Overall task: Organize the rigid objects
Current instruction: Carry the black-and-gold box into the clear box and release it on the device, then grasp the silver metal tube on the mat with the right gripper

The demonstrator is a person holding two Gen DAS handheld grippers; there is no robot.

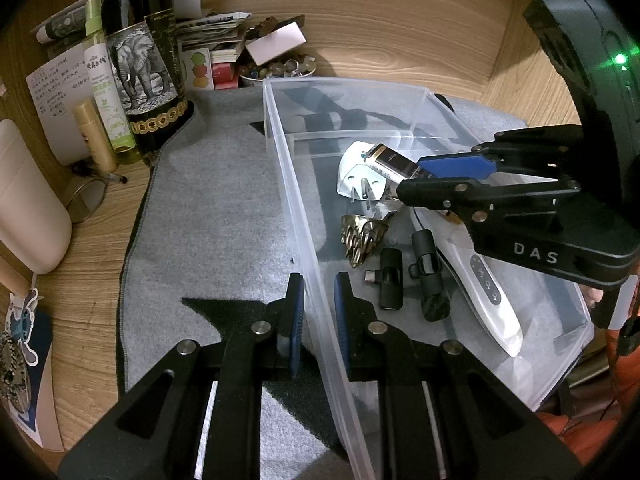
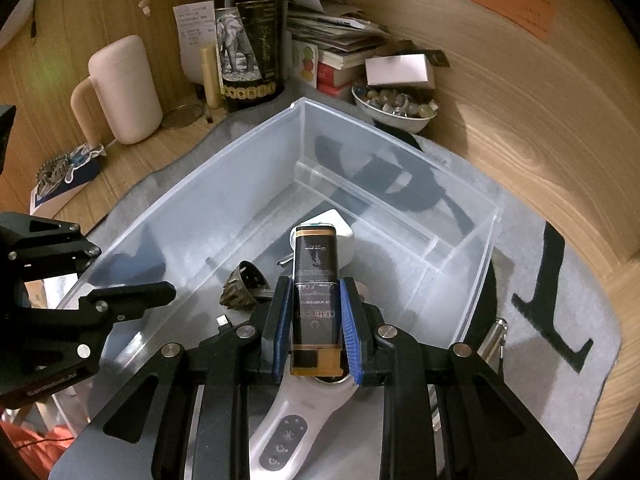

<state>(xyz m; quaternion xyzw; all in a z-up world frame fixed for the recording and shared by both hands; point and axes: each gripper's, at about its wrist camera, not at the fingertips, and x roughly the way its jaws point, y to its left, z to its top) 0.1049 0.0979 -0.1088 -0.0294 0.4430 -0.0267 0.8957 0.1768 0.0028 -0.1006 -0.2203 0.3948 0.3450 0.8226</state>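
Centrally, right hand-held gripper (image 2: pixel 315 330) clamped a black-gold tin (image 2: pixel 316 280) above clear bin (image 2: pixel 400 140) (on grey mat); left hand-held gripper (image 1: pixel 319 316) pinched bin's wall.

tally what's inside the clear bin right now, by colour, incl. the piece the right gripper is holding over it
White: 2, plug adapter, handheld device
Black: 2, USB-C dongle, clip mic
Black and gold: 1, small box, held
Bronze: 1, ornament
Total: 6

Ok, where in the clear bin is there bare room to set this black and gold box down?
Bare floor lies along the clear bin's far wall and past the white plug, toward the divider. The near end is crowded: brass piece, black dongles, white remote.
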